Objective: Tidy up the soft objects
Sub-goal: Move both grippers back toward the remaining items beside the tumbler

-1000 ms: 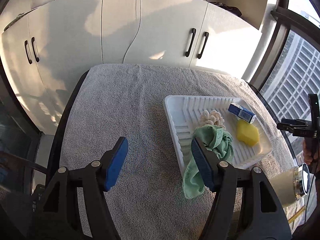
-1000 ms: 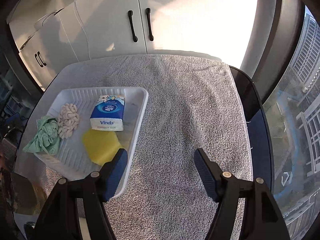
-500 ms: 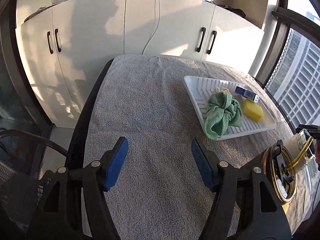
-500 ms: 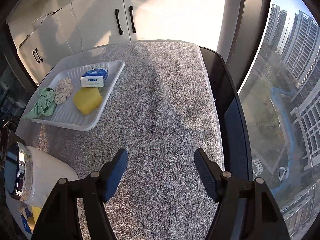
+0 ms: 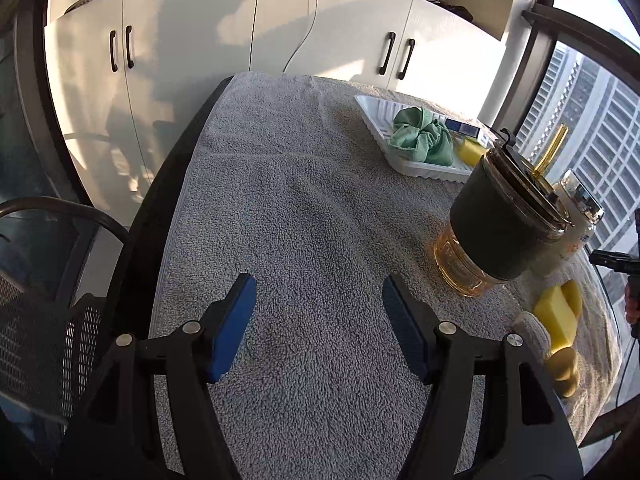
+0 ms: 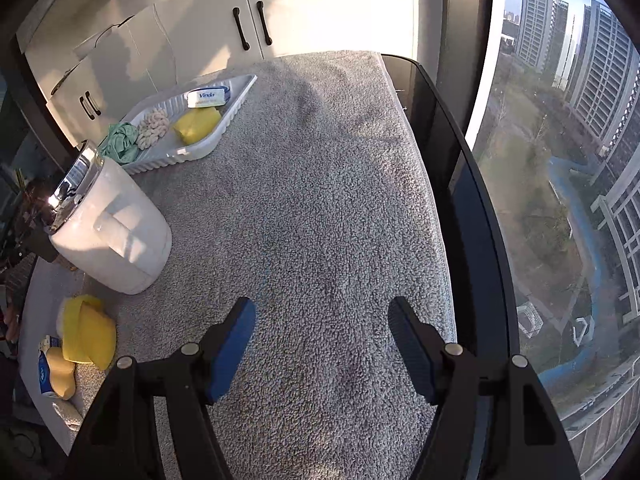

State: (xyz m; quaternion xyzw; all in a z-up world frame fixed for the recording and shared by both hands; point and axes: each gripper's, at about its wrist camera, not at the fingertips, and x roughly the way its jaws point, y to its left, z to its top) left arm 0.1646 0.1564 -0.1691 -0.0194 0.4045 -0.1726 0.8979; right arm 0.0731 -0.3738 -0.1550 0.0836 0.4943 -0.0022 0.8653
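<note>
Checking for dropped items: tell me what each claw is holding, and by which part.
Nothing is held. The left claw and right claw both stand open over the bare grey towel.

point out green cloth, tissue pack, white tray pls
green cloth (image 5: 424, 140), left wrist view, middle of the bunched fabric
tissue pack (image 6: 208, 97), right wrist view, its printed top face
white tray (image 6: 192, 152), right wrist view, near rim

the left hand-held gripper (image 5: 316, 312) tilts downward, jaws apart and empty. the right hand-held gripper (image 6: 322, 334) tilts down too, likewise parted, gripping nothing.
</note>
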